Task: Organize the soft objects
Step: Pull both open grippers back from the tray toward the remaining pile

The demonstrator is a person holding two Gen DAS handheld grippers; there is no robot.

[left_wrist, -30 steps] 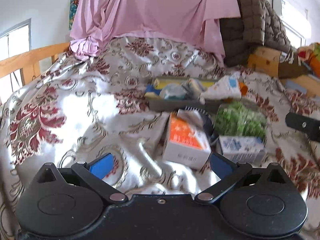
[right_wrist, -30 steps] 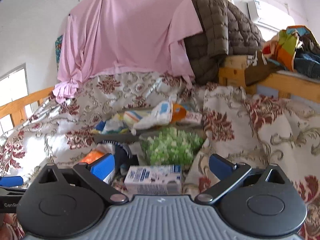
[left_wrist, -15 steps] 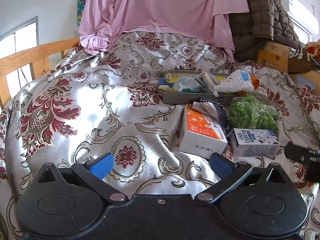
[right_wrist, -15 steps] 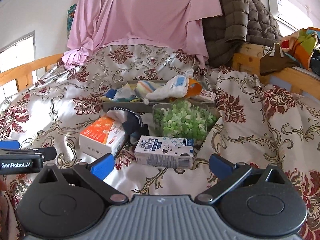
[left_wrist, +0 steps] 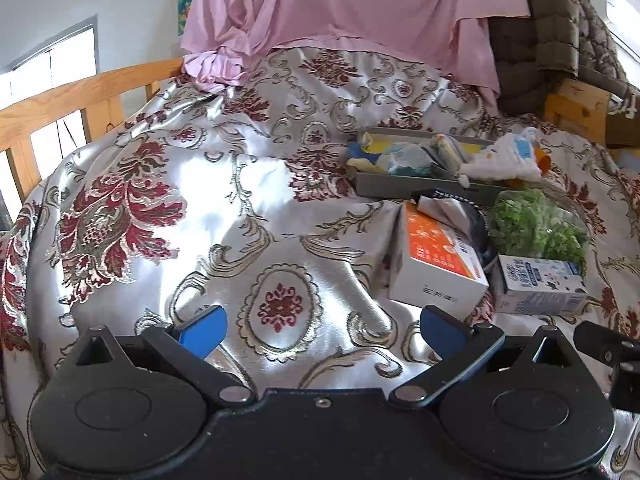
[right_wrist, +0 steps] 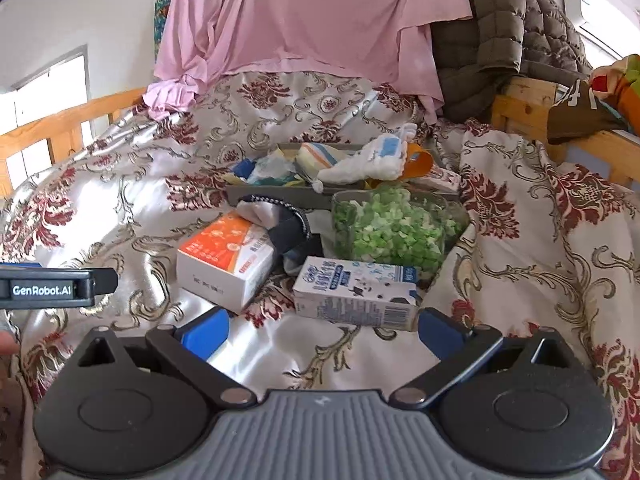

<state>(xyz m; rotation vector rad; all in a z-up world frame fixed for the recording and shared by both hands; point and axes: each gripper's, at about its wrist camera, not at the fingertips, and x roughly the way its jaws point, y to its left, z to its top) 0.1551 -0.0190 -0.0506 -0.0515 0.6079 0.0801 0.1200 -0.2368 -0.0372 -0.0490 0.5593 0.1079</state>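
L gripper [right_wrist: 56, 288] only in R view.

Left gripper [left_wrist: 322, 330] jaws wide apart, bare bedspread [left_wrist: 240, 216] between and ahead; orange box [left_wrist: 434, 256] ahead-right. Right gripper [right_wrist: 322, 330] jaws spread, milk carton [right_wrist: 356, 294] just ahead between them, green-filled container [right_wrist: 390, 228] behind it, dark sock [right_wrist: 286, 226] ahead-left, grey tray [right_wrist: 280, 196] beyond; open cloth right of jaws

Bedspread [left_wrist: 240, 208] silver w/ red floral (gold scrolls); sheet [right_wrist: 304, 16] pink; box [right_wrist: 224, 256] orange/white
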